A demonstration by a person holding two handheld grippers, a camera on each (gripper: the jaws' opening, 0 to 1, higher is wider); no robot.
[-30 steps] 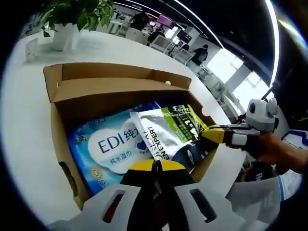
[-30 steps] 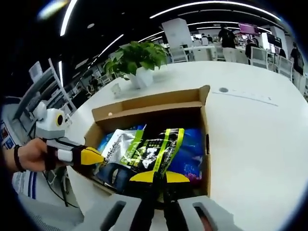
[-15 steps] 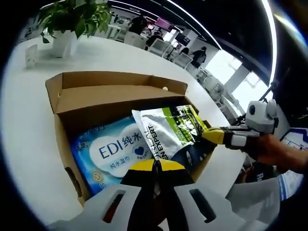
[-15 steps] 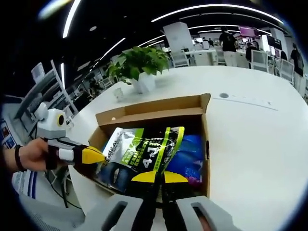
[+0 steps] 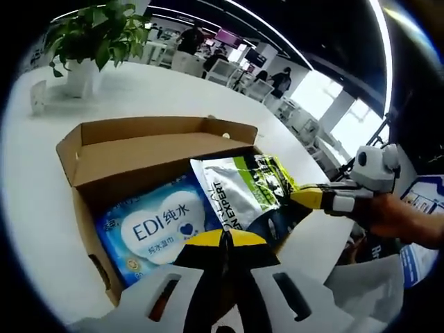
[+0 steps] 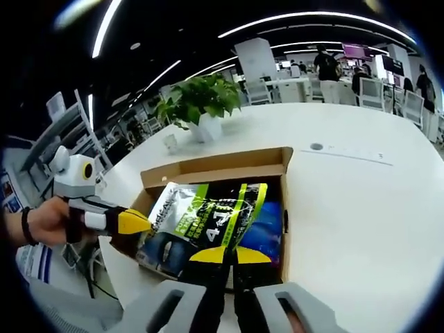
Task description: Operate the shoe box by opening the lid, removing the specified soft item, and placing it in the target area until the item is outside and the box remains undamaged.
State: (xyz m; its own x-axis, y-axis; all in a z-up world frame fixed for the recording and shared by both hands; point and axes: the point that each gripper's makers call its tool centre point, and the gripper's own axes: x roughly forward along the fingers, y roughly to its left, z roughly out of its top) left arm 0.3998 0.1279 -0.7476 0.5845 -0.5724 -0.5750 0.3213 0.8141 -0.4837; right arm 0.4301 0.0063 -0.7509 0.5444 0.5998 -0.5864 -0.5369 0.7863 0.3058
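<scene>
Pouch (image 6: 208, 222) lifted higher, wipes pack (image 5: 156, 225) beneath

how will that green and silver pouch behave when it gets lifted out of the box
The pouch looks like glossy foil, so probably slippery. It seems to bend over the box edge, so likely floppy and may sag. The right gripper pinches one edge; it might swing.

Inside the open cardboard shoe box (image 5: 146, 149) lies a blue pack of wet wipes (image 5: 156, 225) whose white label reads "EDI" in large blue letters, followed by the Chinese characters "纯水", with a smaller line of Chinese beneath that is too small to make out. Over it lies a green, white and black pouch (image 5: 246, 191) with "CLEAN EXPERT" printed sideways along its white edge. On the pouch's dark face, a large white "4" shows in the right gripper view (image 6: 211, 215); its other print is too blurred to read.
</scene>
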